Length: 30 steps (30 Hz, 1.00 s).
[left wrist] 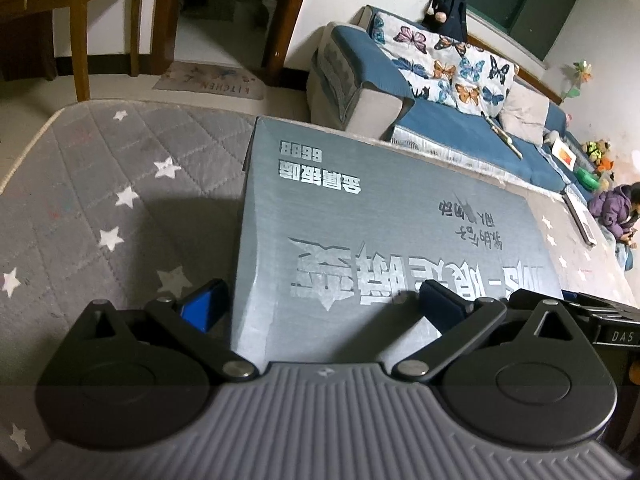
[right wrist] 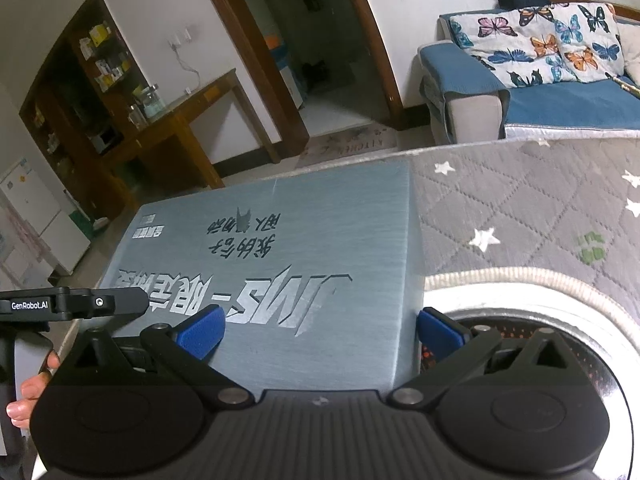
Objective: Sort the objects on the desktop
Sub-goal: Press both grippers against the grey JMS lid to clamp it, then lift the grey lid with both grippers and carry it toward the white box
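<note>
A large flat grey box (left wrist: 384,216) with silver lettering lies on the star-patterned grey quilted cloth (left wrist: 100,184). My left gripper (left wrist: 322,306) stands open across the box's near left corner. One blue pad is beside the left wall and the other is over the lid. In the right wrist view the same box (right wrist: 280,240) fills the middle. My right gripper (right wrist: 318,332) is open across its near right corner, with one pad over the lid and one beside the right wall. Neither gripper visibly squeezes the box.
A shiny round metal basin (right wrist: 560,304) sits under the right gripper's right side. A hand (right wrist: 32,392) holds the left gripper. Beyond the covered surface are a blue sofa (left wrist: 360,68) with butterfly cushions, a wooden table (left wrist: 80,4) and a seated person in purple (left wrist: 612,208).
</note>
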{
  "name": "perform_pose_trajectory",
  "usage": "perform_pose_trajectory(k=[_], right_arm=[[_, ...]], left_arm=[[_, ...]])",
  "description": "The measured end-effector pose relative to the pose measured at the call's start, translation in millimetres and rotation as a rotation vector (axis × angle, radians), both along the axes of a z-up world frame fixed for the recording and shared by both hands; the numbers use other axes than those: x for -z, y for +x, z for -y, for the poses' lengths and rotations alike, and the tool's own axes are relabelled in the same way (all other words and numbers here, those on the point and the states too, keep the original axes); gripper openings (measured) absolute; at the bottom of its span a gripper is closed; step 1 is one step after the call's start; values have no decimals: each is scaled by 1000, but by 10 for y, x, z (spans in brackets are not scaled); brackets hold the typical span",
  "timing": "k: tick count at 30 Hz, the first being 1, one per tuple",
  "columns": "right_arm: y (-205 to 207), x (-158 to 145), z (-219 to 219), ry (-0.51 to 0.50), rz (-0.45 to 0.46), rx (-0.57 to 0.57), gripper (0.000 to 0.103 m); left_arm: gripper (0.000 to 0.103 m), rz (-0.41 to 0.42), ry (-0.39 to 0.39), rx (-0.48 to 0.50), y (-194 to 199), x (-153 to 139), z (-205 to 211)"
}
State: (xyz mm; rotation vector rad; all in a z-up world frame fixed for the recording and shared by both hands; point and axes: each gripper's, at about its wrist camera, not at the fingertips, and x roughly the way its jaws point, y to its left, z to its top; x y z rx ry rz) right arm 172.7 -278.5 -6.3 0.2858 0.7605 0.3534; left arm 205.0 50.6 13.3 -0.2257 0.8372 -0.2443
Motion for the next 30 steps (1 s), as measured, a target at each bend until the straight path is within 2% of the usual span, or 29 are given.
perform_pose_trajectory(k=[22, 30], right_arm=[[-58, -479, -99, -31, 89, 3, 103], [-100, -543, -111, -34, 94, 1, 103]], left_arm=[[102, 23, -33, -41, -18, -387, -37], [102, 26, -36, -48, -193, -717, 12]])
